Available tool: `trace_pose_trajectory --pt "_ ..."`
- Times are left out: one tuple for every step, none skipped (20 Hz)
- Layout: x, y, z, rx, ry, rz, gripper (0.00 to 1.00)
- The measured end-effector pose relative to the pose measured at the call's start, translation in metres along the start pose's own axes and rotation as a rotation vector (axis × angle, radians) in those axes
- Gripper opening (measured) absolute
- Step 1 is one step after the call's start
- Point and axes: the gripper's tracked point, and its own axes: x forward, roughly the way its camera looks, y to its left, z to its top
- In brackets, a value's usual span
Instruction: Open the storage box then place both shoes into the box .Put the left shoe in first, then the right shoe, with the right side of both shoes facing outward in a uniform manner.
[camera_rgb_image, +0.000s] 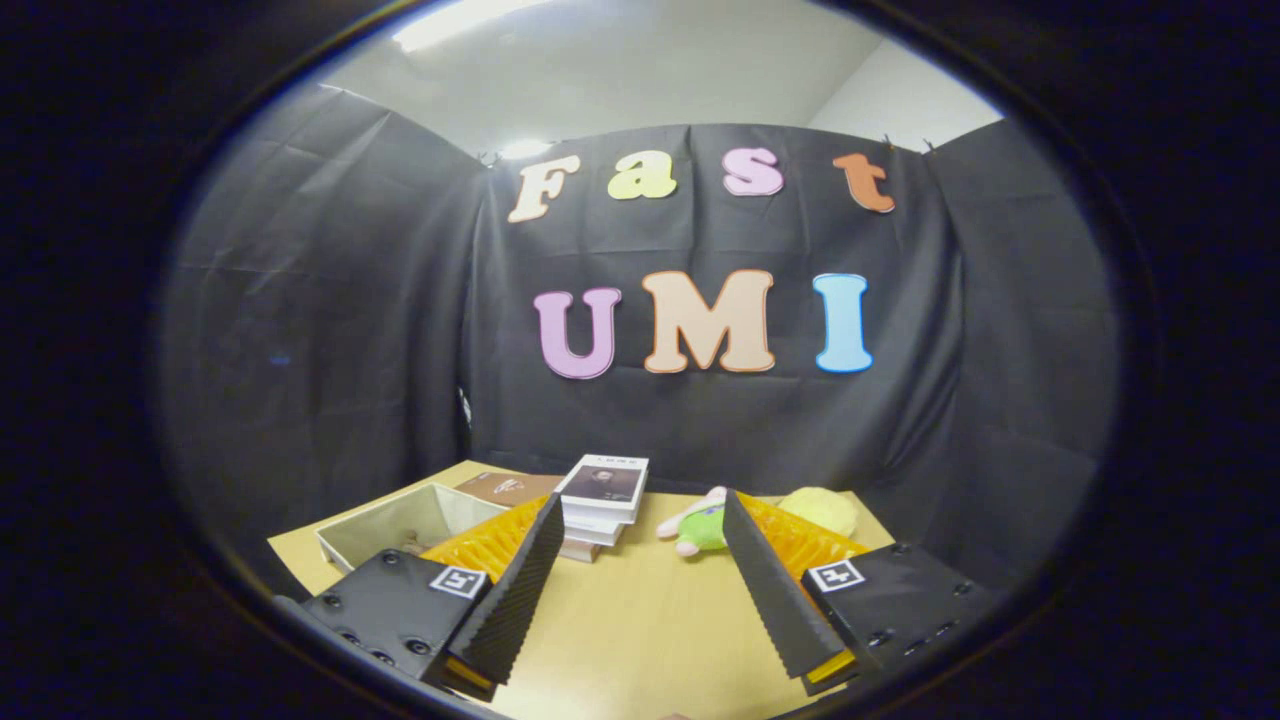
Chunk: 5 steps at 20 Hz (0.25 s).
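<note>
Black cloth closes the booth behind a pale wooden table (640, 620), and your gripper (640, 580) is held above its near part with the fingers spread wide and nothing between them, only bare tabletop. Held high and level like this, it gives you a look over the whole table, which suits choosing a target more than reaching for one.

Beyond the left finger sits the storage box (400, 525), a light, fabric-looking bin whose top is open toward you. You can see its inner walls and, low in the corner nearest the finger, something small and dark that I cannot identify; the finger hides the rest of the inside. So you cannot tell from here whether a shoe lies in it.

Just ahead, between the fingertips, stands a stack of books (603, 505), with a brown flat item (508, 487) behind the box. Beyond the right finger lies a plush toy (700, 525) beside a yellow soft thing (825, 510).

No shoe is recognisable here, so their place stays unsettled.
</note>
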Motion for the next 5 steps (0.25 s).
trace_pose_trajectory --pt "-0.001 -0.004 0.001 -0.001 -0.011 -0.004 1.0" --pt "-0.002 -0.008 0.001 -0.001 -0.016 -0.011 1.0" --pt "-0.003 -0.013 0.0 -0.004 -0.018 -0.016 1.0" --pt "-0.003 -0.016 0.0 -0.005 -0.021 -0.021 1.0" --pt "-0.004 -0.018 -0.001 -0.003 -0.021 -0.026 1.0"
